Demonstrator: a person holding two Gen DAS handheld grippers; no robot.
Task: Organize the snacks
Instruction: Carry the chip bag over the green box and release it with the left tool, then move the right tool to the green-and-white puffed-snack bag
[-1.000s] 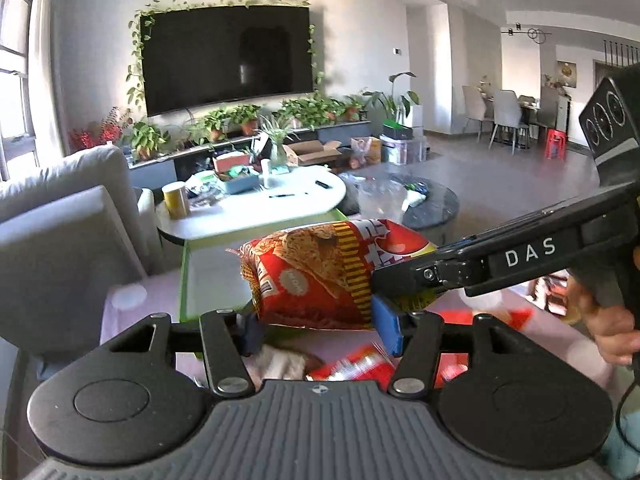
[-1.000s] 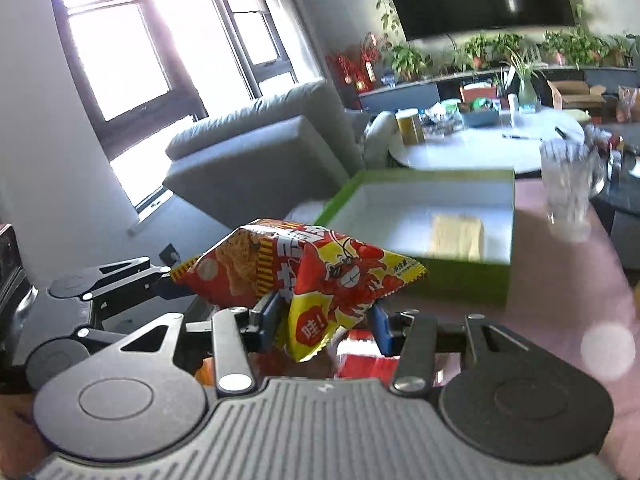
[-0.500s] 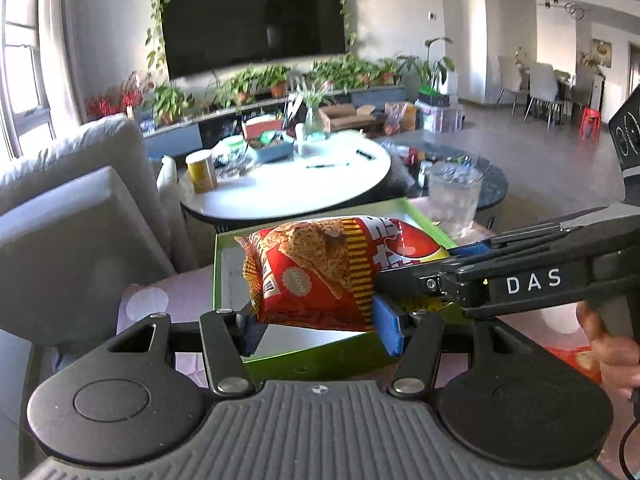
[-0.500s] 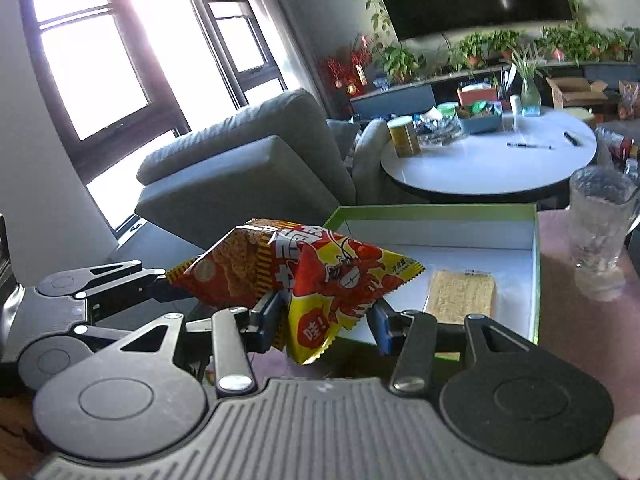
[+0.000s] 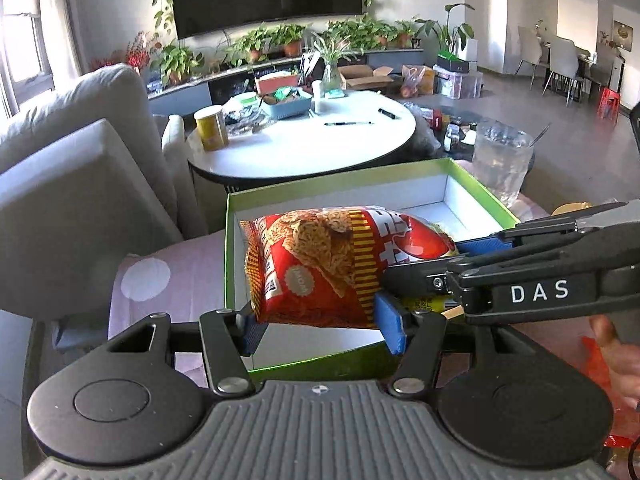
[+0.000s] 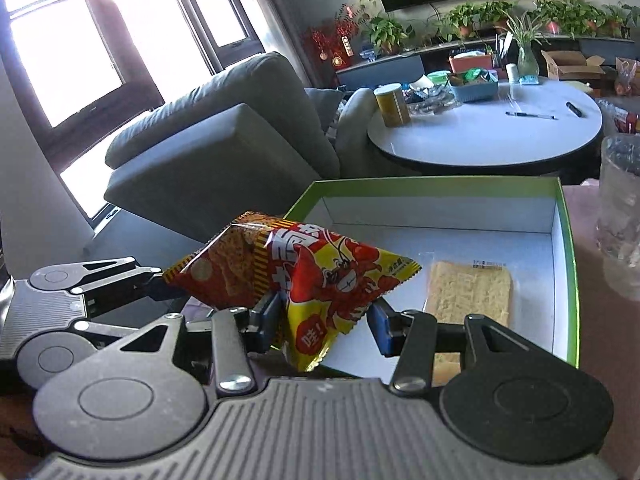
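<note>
**Snack bag held by both grippers above the green box**

The red-and-yellow snack bag point(image 5: 336, 264) hung in the air over the near-left part of the open green box point(image 5: 232, 248), clear of the box floor. The left gripper point(image 5: 320, 328) was clenched on the bag's noodle-printed end, its blue pads pressing the crimped edge. The right gripper point(image 6: 324, 320) was closed on the opposite, crayfish-printed end point(image 6: 340, 280), so the bag spanned between the two tools roughly level. This two-point hold probably served to keep the slack, air-filled packet flat and oriented, so that it could be lowered into the box without crumpling or tipping over the wall. A flat, pale wafer packet point(image 6: 468, 292) already lay on the white floor of the box, toward its right wall; the free area to the left of that packet appeared to be the intended resting place. A clear glass point(image 5: 502, 164) stood just outside the box's far-right corner, on the pink table point(image 5: 188, 276), and was a likely obstacle for the right gripper during any lowering move.
</note>
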